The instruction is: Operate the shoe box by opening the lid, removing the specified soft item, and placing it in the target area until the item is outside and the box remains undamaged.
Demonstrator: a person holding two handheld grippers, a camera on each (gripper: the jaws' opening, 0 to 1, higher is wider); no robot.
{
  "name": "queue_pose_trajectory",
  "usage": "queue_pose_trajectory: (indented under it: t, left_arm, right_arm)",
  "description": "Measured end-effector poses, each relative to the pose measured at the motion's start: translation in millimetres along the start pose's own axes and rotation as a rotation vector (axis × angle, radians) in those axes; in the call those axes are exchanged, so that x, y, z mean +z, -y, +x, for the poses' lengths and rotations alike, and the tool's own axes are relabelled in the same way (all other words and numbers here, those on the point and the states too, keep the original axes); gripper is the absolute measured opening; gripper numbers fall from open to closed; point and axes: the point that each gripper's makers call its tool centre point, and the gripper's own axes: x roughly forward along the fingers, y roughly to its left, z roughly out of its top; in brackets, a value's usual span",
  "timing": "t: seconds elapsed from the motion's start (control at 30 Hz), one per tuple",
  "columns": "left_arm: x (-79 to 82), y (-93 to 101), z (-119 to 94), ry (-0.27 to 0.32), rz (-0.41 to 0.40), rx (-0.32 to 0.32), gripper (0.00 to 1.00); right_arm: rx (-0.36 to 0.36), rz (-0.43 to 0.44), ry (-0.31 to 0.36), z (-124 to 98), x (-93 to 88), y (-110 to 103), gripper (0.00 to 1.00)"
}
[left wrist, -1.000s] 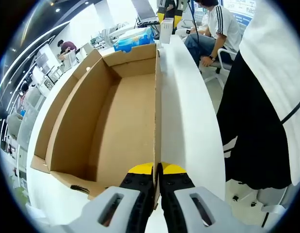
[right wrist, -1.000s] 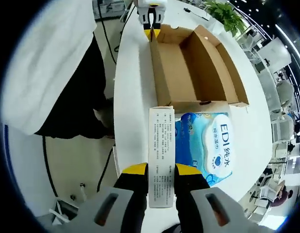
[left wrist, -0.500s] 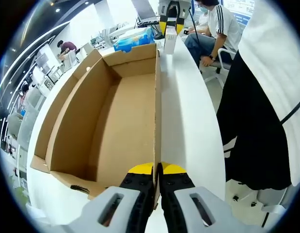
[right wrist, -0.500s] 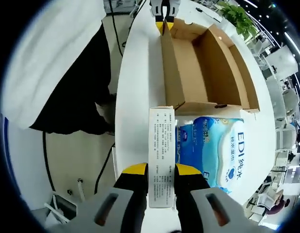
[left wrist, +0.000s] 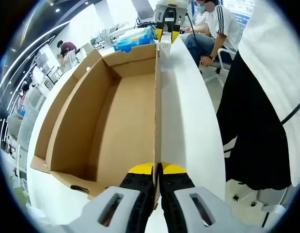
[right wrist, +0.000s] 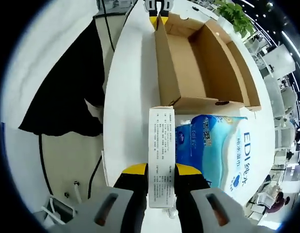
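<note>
Nearing box wall (right wrist: 165,73), right gripper (right wrist: 156,171) clamps carton (right wrist: 161,145).

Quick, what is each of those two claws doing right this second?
Left gripper: shut on the cardboard box wall.
Right gripper: shut on a white carton.

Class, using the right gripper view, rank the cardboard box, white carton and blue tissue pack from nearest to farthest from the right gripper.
1. white carton, held between the right gripper jaws.
2. blue tissue pack, just right of it.
3. cardboard box, beyond, open on the table.
</note>
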Motion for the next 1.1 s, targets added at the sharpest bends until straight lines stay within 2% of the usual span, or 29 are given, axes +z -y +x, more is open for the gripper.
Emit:
queue_pose_trajectory:
  t: [0.1, 0.3, 0.43, 0.53, 0.6, 0.67, 0.7, 0.8, 0.87, 0.93, 1.0, 1.1]
  left_arm:
    - [1.0, 0.7, -1, -0.001, 0.000, 0.002, 0.03]
    - [0.9, 0.6, -1, 0.001, 0.001, 0.000, 0.03]
    - [0.2, 0.4, 0, 0.001, 0.001, -0.004, 0.03]
    - [0.0, 0.4, 0, 0.002, 0.003, -0.005, 0.03]
    - [-0.6, 0.1, 0, 0.002, 0.002, -0.006, 0.03]
    - [-1.0, -0.2, 0, 0.002, 0.002, -0.007, 0.03]
    - [-1.1, -0.4, 0, 0.002, 0.002, -0.007, 0.03]
    - [-0.7, -0.4, 0, 0.004, 0.003, -0.007, 0.03]
    - [-0.3, -0.3, 0, 0.004, 0.004, -0.007, 0.03]
    - [0.1, -0.2, 0, 0.005, 0.005, -0.008, 0.03]
    - [0.2, -0.2, 0, 0.004, 0.004, -0.009, 0.02]
    - [0.5, 0.0, -1, 0.005, 0.006, -0.010, 0.02]
  right_arm:
    - [0.032, -0.045, -0.034, 6, -6.5, -8, 0.19]
    - [0.040, -0.036, -0.036, 8, -9.8, -10, 0.19]
    - [0.038, 0.003, -0.034, 9, -12.0, -10, 0.19]
    - [0.011, -0.019, -0.027, 11, -12.3, -7, 0.19]
    - [0.019, -0.002, -0.031, 11, -13.3, -7, 0.19]
    - [0.010, -0.034, -0.033, 12, -13.9, -6, 0.19]
    - [-0.025, -0.087, -0.039, 10, -13.8, -2, 0.21]
    - [-0.017, -0.051, -0.027, 6, -11.2, -3, 0.22]
    - [-0.038, -0.064, -0.001, 3, -5.9, 0, 0.21]
    - [-0.038, -0.072, -0.015, 0, -6.8, -3, 0.21]
    - [-0.061, -0.138, -0.006, -3, -4.2, -1, 0.19]
    - [-0.070, -0.118, -0.002, -2, -6.9, -3, 0.19]
